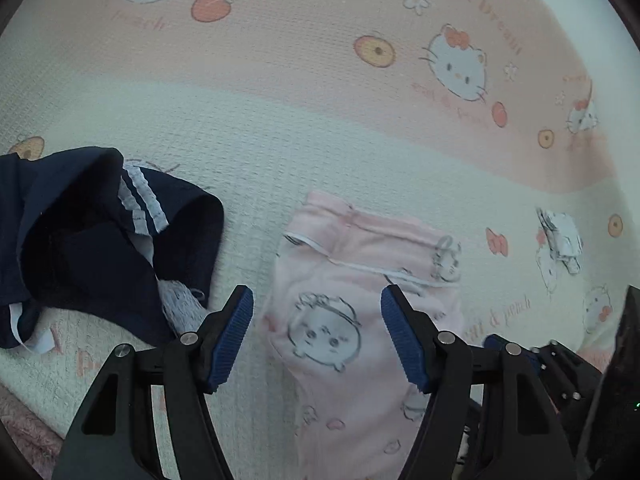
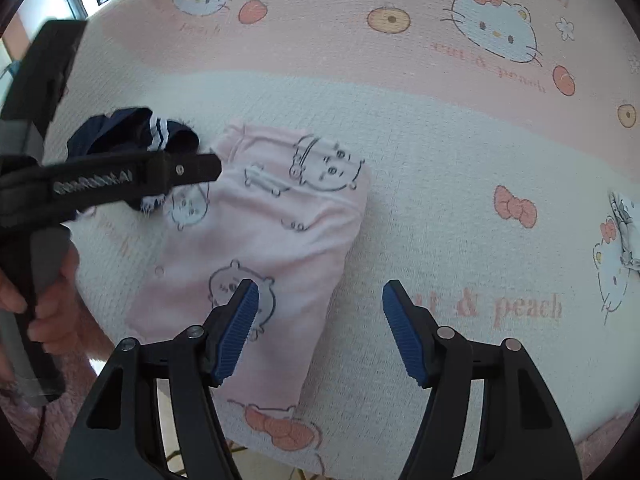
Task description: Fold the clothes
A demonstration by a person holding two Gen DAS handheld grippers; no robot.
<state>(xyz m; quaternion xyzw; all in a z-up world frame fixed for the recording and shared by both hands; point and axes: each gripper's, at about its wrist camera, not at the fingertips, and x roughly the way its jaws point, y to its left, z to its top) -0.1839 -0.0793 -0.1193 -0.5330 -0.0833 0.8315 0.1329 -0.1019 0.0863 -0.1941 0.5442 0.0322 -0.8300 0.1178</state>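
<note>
A folded pink garment [image 1: 352, 320] with cartoon animal prints lies on the bed cover; the right wrist view shows the same pink garment [image 2: 272, 236] as a neat folded bundle. My left gripper [image 1: 317, 334] hovers above it, jaws wide apart, nothing pressed between the blue pads. My right gripper [image 2: 320, 330] also stands open, its left pad over the garment's right edge and its right pad over bare cover. A crumpled navy garment [image 1: 92, 240] with white stripes lies to the left; in the right wrist view this navy garment [image 2: 132, 132] sits partly behind the left gripper's body.
The bed cover [image 1: 320, 128] is pink and cream with cat and peach prints. A small white crumpled item [image 1: 560, 236] lies at the right. A person's hand [image 2: 52, 304] holds the left gripper's handle. The bed's near edge runs along the bottom of both views.
</note>
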